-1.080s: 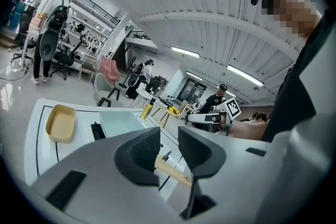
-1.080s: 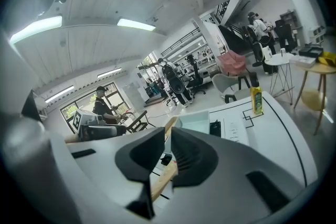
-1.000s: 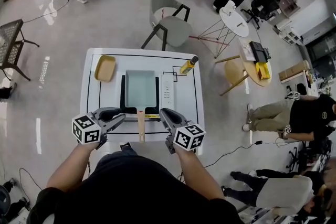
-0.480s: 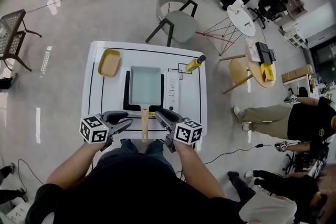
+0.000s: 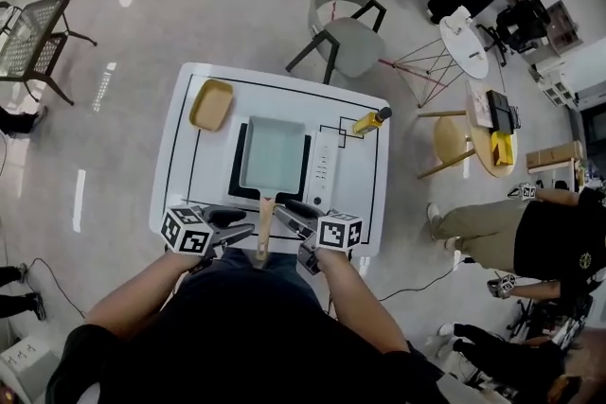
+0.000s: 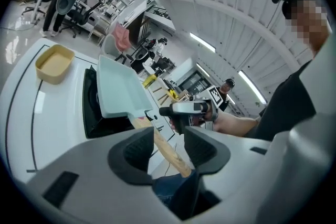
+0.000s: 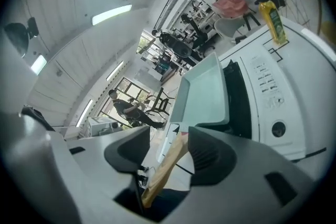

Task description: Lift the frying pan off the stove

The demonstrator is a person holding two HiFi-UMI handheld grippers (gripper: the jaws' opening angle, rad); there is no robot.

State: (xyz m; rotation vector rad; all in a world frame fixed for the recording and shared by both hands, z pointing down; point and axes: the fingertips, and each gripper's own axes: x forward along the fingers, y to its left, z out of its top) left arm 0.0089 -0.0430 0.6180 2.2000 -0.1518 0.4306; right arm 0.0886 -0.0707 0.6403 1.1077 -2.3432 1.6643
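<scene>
The frying pan (image 5: pixel 273 154) is seated on the stove (image 5: pixel 325 167), its wooden handle (image 5: pixel 266 227) left ungripped between the just-opened, released fingers of the left gripper (image 6: pixel 168 136) and right gripper (image 7: pixel 169 144).

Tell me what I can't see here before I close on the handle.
- Handle near end: both gripper views, behind the bodies of the left gripper and right gripper. Their jaws have just been opening, with the handle between them.
- Burner: every view, under the pan.
- Stove panel print: too small, head and right gripper views.
- Bottle label: too small everywhere.
</scene>
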